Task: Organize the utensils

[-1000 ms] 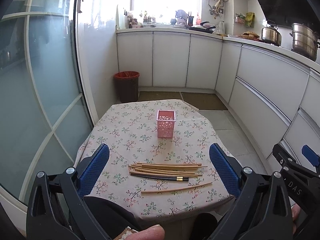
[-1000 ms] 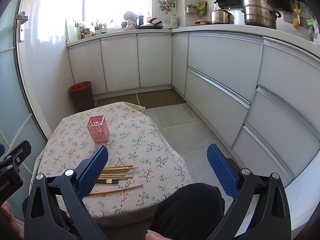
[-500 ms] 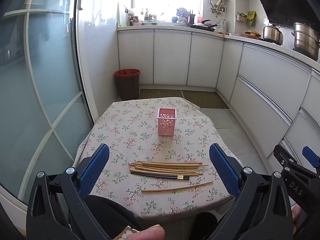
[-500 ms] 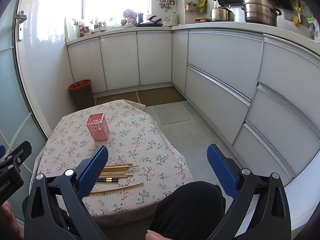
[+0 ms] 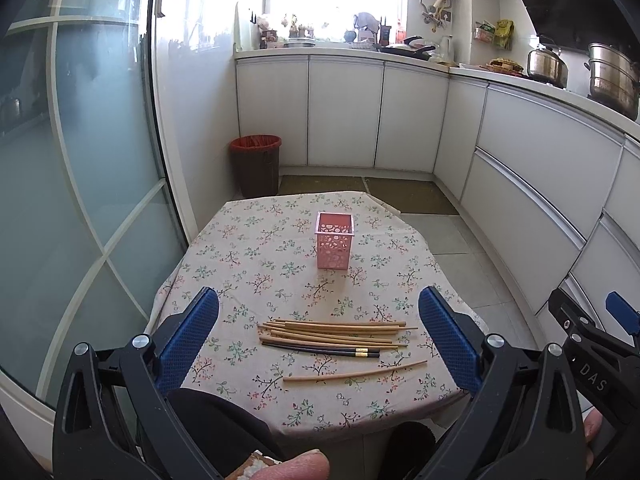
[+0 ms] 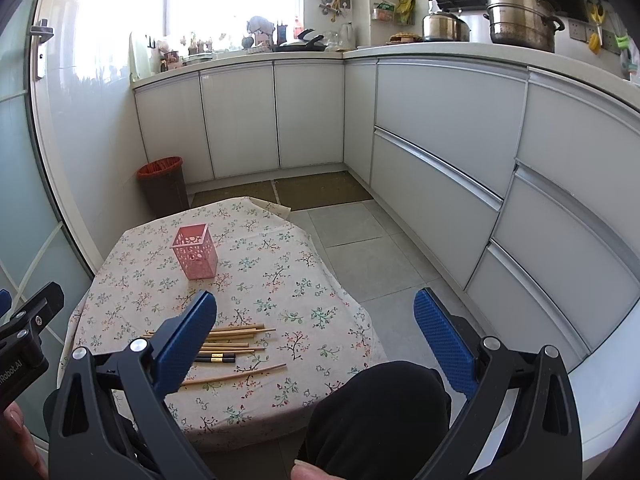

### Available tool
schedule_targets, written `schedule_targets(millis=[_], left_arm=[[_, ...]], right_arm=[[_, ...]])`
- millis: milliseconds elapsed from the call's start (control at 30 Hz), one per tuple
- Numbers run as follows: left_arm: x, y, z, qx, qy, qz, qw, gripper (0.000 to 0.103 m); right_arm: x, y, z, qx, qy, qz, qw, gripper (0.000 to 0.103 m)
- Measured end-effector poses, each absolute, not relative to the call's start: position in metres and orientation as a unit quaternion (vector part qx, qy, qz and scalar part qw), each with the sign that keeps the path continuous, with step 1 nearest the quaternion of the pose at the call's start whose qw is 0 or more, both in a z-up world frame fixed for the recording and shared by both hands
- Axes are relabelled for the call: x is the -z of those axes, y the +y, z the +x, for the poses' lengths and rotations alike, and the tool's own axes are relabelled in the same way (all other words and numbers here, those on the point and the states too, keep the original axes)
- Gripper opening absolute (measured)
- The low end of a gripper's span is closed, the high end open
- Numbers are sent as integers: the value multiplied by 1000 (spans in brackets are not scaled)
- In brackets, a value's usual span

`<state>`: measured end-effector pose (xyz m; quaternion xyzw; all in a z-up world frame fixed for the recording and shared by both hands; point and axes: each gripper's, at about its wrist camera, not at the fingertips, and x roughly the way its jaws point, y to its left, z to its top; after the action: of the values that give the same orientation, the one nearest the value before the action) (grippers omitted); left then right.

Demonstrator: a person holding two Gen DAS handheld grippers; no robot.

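Both tongs are spread wide with nothing between their blue pads. Left tongs (image 5: 318,334) hang above the near edge of the bench (image 5: 240,256); right tongs (image 6: 316,334) hang off its right side, over the floor and the person's dark-clad knee (image 6: 380,412). In the right view the left blue pad (image 6: 186,340) covers the left ends of the chopsticks, so their full length cannot be read there. Only a corner of the right tongs shows at 4 o'clock in the left view, and only a black corner of the left tongs at 9 o'clock in the right view.

White cabinets (image 5: 532,168) run along the back and right of the room. A frosted glass door (image 5: 72,184) fills the left side. The bench, covered by a floral cloth, sits low in the middle; its near edge is cut off behind the tongs' frames. A dark bin with a red liner (image 5: 256,164) stands on the floor at 12 o'clock from the bench.

A pink perforated holder (image 5: 335,240) stands upright on the bench, at 12 o'clock from the chopsticks and well apart from them.

A loose bundle of wooden chopsticks (image 5: 336,330) lies flat, long axes running 9 to 3 o'clock. A black pair with gold bands (image 5: 320,348) lies along the bundle's near side, same direction. One wooden chopstick (image 5: 354,372) lies alone, nearest the viewer, its right end tilted slightly toward 2 o'clock. How many sticks the bundle holds is hard to count.
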<state>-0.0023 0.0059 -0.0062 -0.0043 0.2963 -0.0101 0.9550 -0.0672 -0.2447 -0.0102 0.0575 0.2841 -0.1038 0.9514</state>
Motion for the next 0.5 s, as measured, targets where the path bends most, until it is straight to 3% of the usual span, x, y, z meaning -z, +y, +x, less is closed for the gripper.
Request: schedule_targets(millis=[500], left_arm=[[7, 8, -1, 9, 301, -6, 954, 96]], right_arm=[[10, -245, -67, 105, 286, 57, 951, 96]])
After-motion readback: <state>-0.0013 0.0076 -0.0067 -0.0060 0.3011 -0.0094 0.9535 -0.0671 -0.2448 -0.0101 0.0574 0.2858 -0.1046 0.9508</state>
